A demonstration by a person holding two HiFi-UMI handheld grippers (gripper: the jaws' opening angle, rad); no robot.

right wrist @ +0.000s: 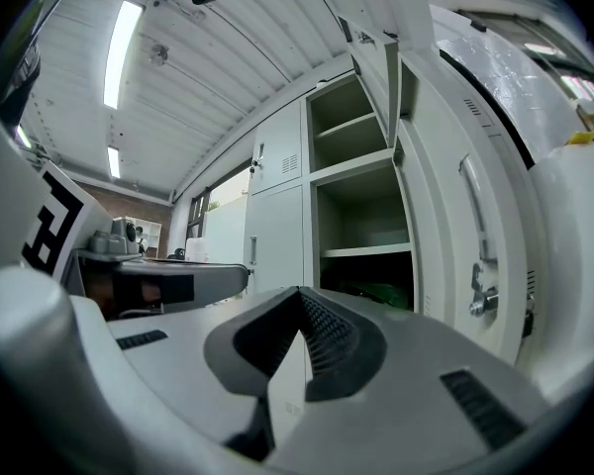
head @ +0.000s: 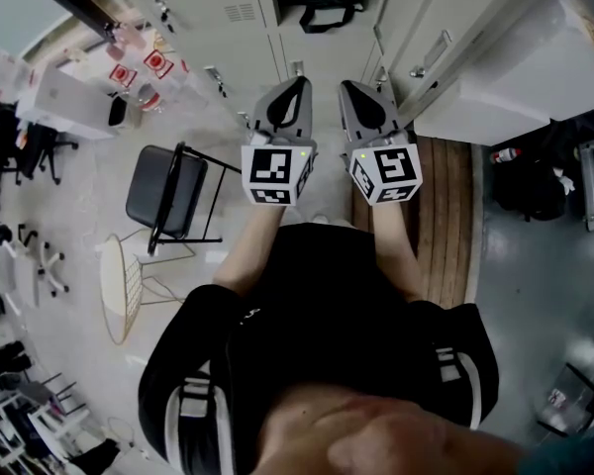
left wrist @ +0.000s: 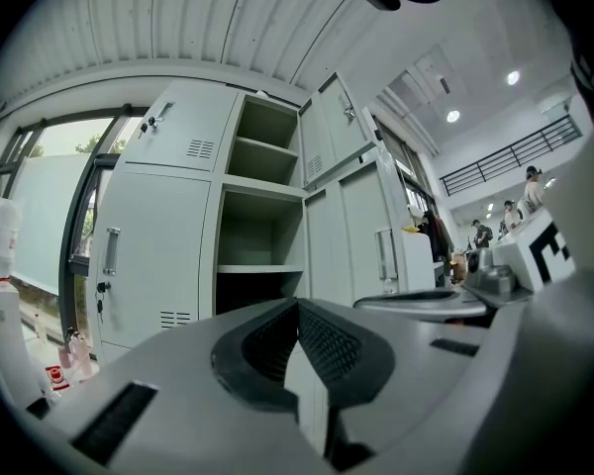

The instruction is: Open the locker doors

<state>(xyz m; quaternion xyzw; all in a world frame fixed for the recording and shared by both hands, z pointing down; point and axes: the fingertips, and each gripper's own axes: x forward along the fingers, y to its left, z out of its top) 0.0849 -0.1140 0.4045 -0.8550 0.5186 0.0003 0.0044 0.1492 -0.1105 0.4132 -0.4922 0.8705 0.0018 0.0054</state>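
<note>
Grey lockers (head: 240,8) stand in front of me. Their middle column is open, and bare shelves (left wrist: 260,226) show in the left gripper view and bare shelves (right wrist: 361,206) in the right gripper view. An opened door (head: 445,47) with a bar handle (right wrist: 472,211) swings out at the right. The lower left door (left wrist: 148,255) and the upper left door (left wrist: 190,127) are closed. My left gripper (head: 295,85) (left wrist: 297,303) and right gripper (head: 351,87) (right wrist: 299,293) are held side by side, short of the lockers. Both are shut with nothing between the pads.
A black folding chair (head: 168,191) and a wire stool (head: 124,285) stand at the left. Further back is a white table (head: 69,92) with bottles. A wooden mat (head: 445,216) lies under the right side. A dark bag (head: 322,3) hangs in the open compartment.
</note>
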